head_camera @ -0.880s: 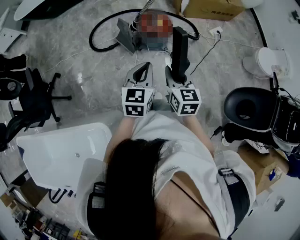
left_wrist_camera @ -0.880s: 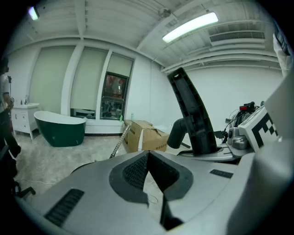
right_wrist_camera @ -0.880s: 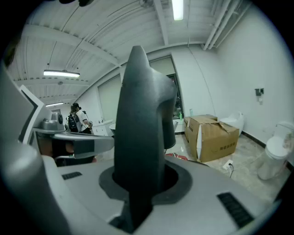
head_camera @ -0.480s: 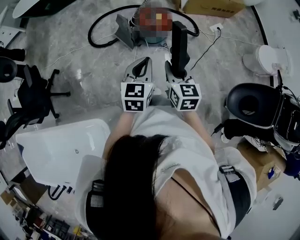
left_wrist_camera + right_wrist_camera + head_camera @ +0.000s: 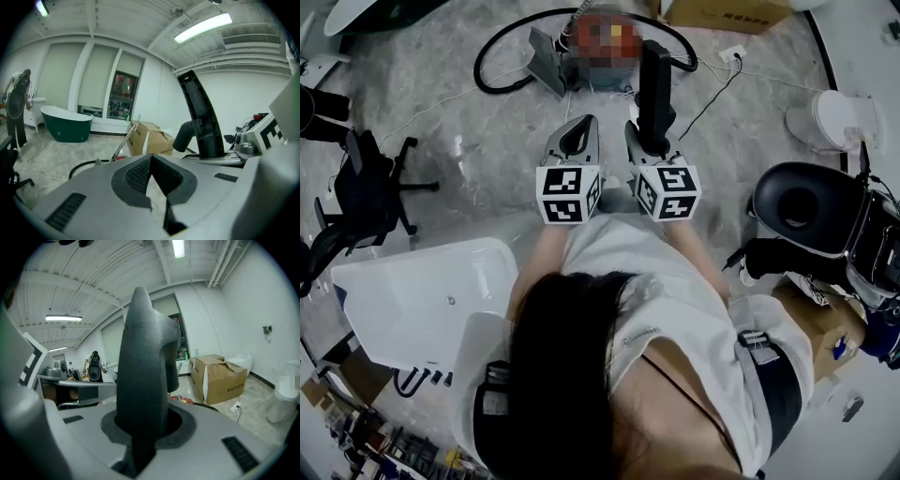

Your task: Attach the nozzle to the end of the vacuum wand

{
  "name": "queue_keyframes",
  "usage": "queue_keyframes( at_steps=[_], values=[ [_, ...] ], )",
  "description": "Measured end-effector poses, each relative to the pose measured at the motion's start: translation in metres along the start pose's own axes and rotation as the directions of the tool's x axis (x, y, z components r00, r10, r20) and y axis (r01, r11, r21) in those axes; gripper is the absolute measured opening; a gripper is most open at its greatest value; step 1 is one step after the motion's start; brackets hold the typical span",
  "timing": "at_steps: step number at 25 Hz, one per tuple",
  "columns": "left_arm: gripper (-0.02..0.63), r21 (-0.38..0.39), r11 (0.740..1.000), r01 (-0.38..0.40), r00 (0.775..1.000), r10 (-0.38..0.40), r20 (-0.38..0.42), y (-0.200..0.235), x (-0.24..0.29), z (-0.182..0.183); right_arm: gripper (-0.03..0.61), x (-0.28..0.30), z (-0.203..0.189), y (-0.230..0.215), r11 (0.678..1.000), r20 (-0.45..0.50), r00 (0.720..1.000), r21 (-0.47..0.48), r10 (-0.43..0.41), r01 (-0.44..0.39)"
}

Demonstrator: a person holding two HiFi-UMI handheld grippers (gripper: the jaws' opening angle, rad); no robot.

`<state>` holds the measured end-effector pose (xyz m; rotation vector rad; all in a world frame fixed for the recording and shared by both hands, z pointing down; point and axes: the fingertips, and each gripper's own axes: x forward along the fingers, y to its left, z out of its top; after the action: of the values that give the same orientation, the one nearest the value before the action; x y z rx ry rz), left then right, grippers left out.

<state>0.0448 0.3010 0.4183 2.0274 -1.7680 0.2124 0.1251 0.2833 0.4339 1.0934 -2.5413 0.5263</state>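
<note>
**Left claw [image 5: 584, 127] empty, right claw [image 5: 644, 137] on the nozzle [image 5: 654, 89]**

Our left claw is pressed together with nothing between its jaws. Just beside it, our right claw pinches the black nozzle, which stands up out of the jaws. Beyond both, on the marble floor [image 5: 478, 141], lie the vacuum [image 5: 592, 81] and its looped black hose [image 5: 490, 58].

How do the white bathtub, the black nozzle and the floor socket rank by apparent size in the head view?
1. white bathtub, clearly largest.
2. black nozzle; it is held up nearer the camera, which may enlarge it.
3. floor socket, clearly smallest.
</note>
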Motion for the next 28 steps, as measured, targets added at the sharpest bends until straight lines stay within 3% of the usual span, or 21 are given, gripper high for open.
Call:
queue_keyframes(
  at_steps=[5, 17, 28],
  values=[
    [0.002, -0.024, 1.0, -0.015, 1.0, 0.016, 0.011, -0.001, 0.006, 0.001, 0.075, 0.0, 0.002, -0.015, 1.0, 0.007, 1.0, 0.004, -0.005, 0.005],
    [0.002, 0.0, 1.0, -0.022, 0.999, 0.022, 0.04, 0.007, 0.017, 0.015, 0.075, 0.015, 0.016, -0.011, 1.0, 0.03, 0.999, -0.021, 0.013, -0.012],
    [0.002, 0.005, 1.0, 0.0, 1.0, 0.0, 0.029, 0.023, 0.048, 0.022, 0.075, 0.04, 0.021, -0.03, 1.0, 0.028, 0.999, 0.001, -0.028, 0.028]
  ],
)
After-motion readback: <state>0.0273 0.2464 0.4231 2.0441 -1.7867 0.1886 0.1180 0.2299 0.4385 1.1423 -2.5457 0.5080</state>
